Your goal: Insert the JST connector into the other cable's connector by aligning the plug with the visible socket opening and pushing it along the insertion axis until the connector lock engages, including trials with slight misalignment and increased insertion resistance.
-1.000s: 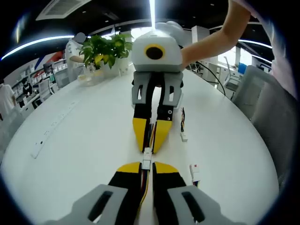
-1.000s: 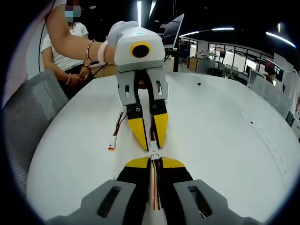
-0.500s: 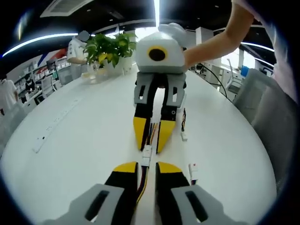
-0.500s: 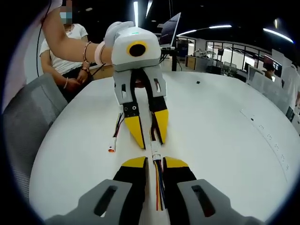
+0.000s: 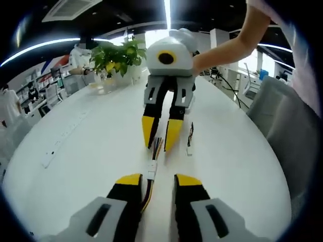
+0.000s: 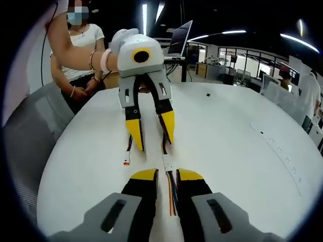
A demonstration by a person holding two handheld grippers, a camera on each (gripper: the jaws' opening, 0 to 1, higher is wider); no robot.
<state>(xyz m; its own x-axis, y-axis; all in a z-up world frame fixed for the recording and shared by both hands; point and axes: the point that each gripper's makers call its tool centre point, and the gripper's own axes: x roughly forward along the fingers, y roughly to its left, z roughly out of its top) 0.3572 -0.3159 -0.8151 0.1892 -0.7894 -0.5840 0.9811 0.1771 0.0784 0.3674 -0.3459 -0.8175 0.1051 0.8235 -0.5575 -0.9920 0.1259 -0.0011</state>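
Note:
Two white JST connectors (image 5: 151, 168) lie on the white table (image 5: 86, 131), end to end as one piece, with coloured wires running off both ways. In the left gripper view my left gripper (image 5: 159, 180) stands open, the connectors just ahead of its spread yellow tips. Facing it, my right gripper (image 5: 158, 147) is slightly open around the far wires. In the right gripper view the connectors (image 6: 167, 164) sit just beyond my right gripper (image 6: 167, 175), whose jaws are a little apart with the wires loose between them. Behind them, the left gripper (image 6: 154, 143) shows wide-spread tips.
A spare cable (image 5: 189, 141) lies beside the grippers; it is the spare cable (image 6: 127, 151) with an orange-tipped plug. A potted plant (image 5: 116, 55) stands at the far edge. A power strip (image 5: 50, 156) is set in the table. A grey chair (image 6: 30, 131) and a seated person (image 6: 83, 50) are at the table's side.
Both grippers have let go of the cable: the left jaws spread wide, the right jaws parted a little. The grippers have drawn apart, leaving the joined connectors on the table.

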